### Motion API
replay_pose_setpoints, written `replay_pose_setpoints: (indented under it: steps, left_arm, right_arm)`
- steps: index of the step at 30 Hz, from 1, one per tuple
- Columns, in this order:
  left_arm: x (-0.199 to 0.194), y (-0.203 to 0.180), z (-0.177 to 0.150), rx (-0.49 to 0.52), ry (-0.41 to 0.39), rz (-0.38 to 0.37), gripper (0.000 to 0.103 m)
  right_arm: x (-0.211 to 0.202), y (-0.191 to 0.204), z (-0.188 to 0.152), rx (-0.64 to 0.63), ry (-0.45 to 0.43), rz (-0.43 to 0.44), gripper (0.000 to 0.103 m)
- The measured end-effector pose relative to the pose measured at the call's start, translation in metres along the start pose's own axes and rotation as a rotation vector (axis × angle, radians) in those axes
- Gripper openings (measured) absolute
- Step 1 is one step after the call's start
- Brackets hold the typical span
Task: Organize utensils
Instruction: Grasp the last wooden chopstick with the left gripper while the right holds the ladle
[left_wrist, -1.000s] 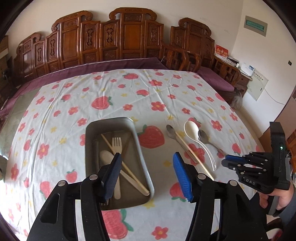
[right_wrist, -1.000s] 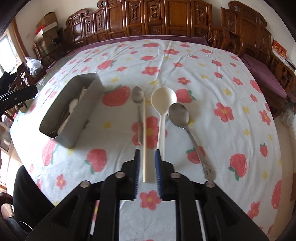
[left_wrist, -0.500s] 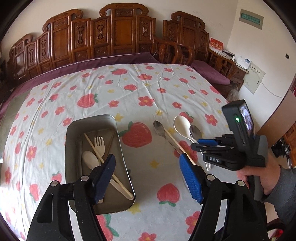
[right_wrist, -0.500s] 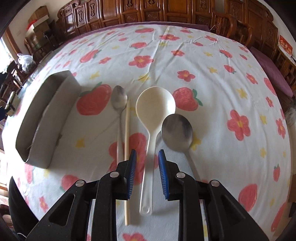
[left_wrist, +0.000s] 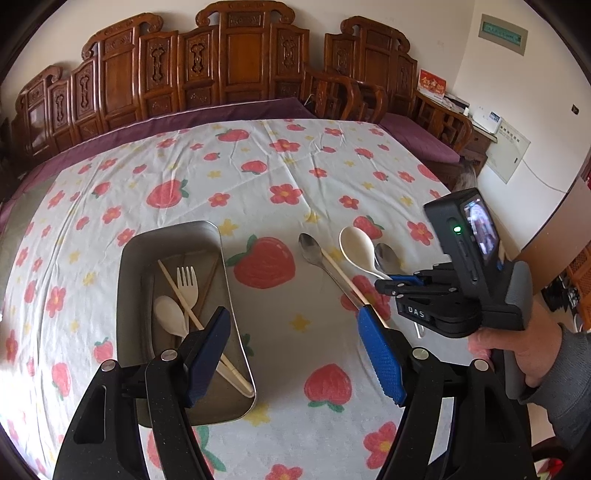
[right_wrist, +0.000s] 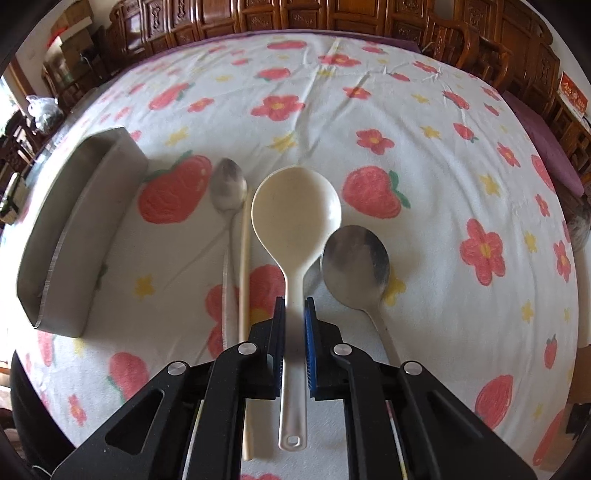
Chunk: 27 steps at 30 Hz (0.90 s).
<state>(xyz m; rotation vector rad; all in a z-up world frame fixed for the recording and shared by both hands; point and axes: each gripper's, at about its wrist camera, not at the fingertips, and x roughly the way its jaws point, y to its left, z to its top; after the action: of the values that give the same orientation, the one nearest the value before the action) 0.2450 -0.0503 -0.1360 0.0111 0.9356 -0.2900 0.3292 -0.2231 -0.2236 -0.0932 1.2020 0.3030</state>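
A grey metal tray (left_wrist: 225, 280) (right_wrist: 85, 221) holds a cream fork (left_wrist: 187, 280), a cream spoon (left_wrist: 170, 315) and chopsticks (left_wrist: 192, 314). On the cloth to its right lie a small metal spoon (right_wrist: 229, 188), a cream chopstick (right_wrist: 243, 288), a cream ladle spoon (right_wrist: 295, 218) (left_wrist: 356, 245) and a large metal spoon (right_wrist: 356, 266). My right gripper (right_wrist: 294, 325) (left_wrist: 397, 282) straddles the ladle spoon's handle, jaws narrow, a slight gap showing. My left gripper (left_wrist: 295, 350) is wide open and empty, above the tray's near right corner.
The round table has a strawberry and flower cloth (left_wrist: 280, 192). Carved wooden chairs (left_wrist: 240, 70) ring its far side. A cabinet (left_wrist: 476, 136) stands at the right wall. A person's hand (left_wrist: 524, 350) holds the right gripper.
My right gripper has moved right from the chopstick to over the ladle spoon's handle and come down lower. The left view has drawn back a little.
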Motion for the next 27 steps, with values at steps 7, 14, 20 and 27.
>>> replay_pose_setpoints:
  steps: [7,14,20,27]
  left_arm:
    - [0.020,-0.015,0.007,-0.004,0.023,-0.006,0.069]
    - [0.054,-0.043,0.015,-0.003,0.073,-0.030,0.068]
    - [0.087,-0.066,0.018,0.011,0.124,-0.043,0.059]
    - [0.126,-0.075,0.026,0.031,0.179,0.009,0.040]
  right_arm:
    - [-0.044,-0.008,-0.016,0.021,-0.084,0.052,0.011]
    - [-0.070,-0.033,-0.045,0.025,-0.114,0.037,0.011]
    - [-0.079,-0.055,-0.069,0.037,-0.126,0.009,0.011]
    - [-0.082,-0.070,-0.084,0.070,-0.139,0.018,0.011]
